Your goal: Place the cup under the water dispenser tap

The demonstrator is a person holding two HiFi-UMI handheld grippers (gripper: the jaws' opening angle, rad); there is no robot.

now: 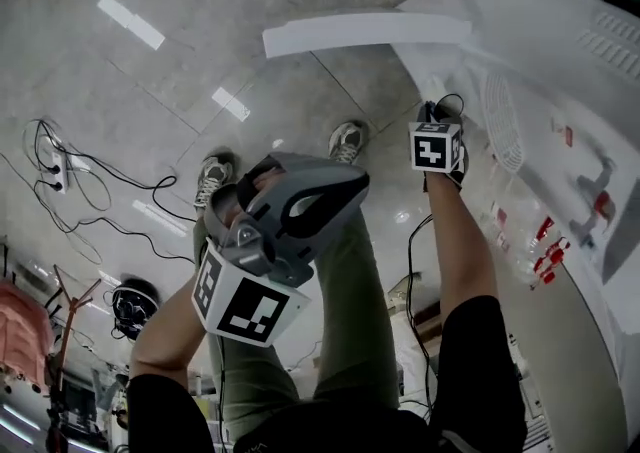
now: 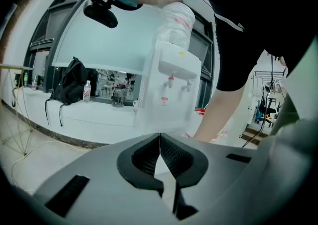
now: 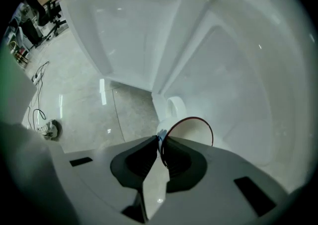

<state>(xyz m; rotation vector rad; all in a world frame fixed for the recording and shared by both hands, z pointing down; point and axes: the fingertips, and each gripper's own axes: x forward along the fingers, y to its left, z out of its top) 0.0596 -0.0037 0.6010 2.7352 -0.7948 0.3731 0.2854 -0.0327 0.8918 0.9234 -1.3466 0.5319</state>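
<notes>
Right gripper view: the cup [image 3: 195, 134], rim nipped between the right tool's [image 3: 161, 145] nearly closed pads, hangs just ahead, low against the water dispenser [image 3: 238, 70]. Its taps probably lie higher. The left tool [image 2: 160, 139] is closed, empty and farther off.

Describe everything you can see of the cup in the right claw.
The cup is white, apparently ceramic, with a thin dark red line round its rim and a looped handle showing above the rim. Its open mouth is turned toward the right gripper view, and what shows of the inside looks empty. The right claw is shut on its rim wall, one pad inside and one outside. A white panel lies behind it; nothing else visibly touches it.
</notes>
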